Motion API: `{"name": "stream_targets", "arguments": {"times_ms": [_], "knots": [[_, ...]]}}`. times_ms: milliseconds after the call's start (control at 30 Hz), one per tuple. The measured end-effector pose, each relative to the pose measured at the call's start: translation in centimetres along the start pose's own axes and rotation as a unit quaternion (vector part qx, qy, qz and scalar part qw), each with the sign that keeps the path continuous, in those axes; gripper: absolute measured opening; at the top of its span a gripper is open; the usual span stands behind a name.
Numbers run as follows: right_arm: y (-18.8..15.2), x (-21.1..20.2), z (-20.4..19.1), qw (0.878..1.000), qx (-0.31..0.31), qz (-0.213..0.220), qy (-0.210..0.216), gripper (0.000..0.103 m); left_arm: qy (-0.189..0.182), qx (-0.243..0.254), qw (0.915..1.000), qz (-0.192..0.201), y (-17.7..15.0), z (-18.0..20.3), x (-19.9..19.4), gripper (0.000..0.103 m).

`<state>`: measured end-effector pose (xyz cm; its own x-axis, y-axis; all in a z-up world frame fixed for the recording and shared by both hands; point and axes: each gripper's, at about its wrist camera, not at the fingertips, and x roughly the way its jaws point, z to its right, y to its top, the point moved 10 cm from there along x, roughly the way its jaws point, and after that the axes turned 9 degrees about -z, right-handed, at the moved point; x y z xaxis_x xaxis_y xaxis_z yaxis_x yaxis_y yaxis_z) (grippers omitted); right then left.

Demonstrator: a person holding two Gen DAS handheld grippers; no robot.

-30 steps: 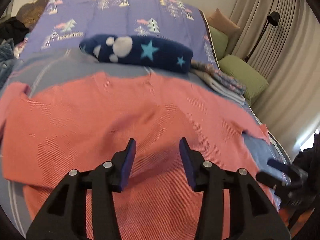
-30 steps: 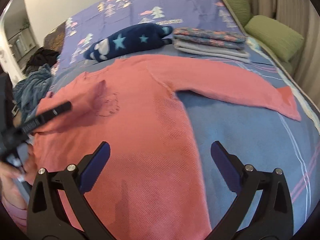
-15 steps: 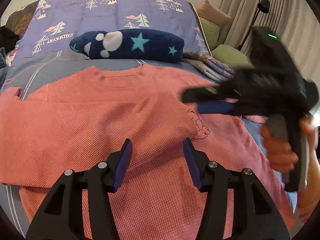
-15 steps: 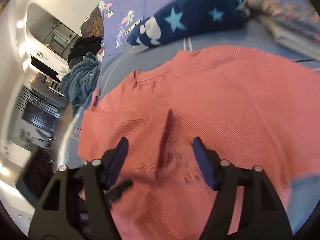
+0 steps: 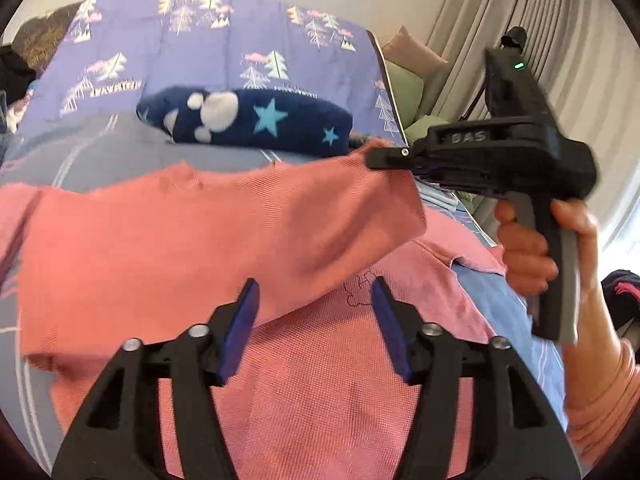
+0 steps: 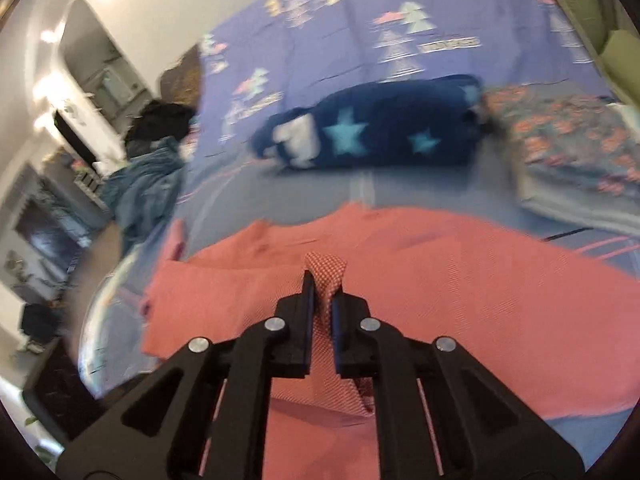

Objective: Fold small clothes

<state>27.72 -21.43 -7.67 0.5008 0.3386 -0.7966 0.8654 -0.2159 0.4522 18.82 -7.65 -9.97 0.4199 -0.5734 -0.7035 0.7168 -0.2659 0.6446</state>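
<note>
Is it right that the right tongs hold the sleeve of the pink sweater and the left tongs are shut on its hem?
Not quite. The right tongs do pinch the pink sweater's sleeve, but the left wrist view shows the left tongs open above the sweater, gripping nothing.

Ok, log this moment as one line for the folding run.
step: sleeve fold | right tongs: just closed, pinching pink sweater sleeve, lifted across body | left tongs: open, empty, over the hem | sweater on bed
</note>
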Motion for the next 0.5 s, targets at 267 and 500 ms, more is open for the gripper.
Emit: {"name": "stream_targets", "arguments": {"times_ms": [267,500], "knots": [[-2.7,1.6,6.2,0.996,0.080,-0.027,0.020,0.065,0.102,-0.029,0.9940,-0.027,0.2,-5.8,-0.7,0.063],[-6.8,2.1,4.3,0.998,0.009,-0.066,0.007,0.053,0.129,-0.156,0.9785,0.040,1.3,-15.8,-6.7,0.063]]}}
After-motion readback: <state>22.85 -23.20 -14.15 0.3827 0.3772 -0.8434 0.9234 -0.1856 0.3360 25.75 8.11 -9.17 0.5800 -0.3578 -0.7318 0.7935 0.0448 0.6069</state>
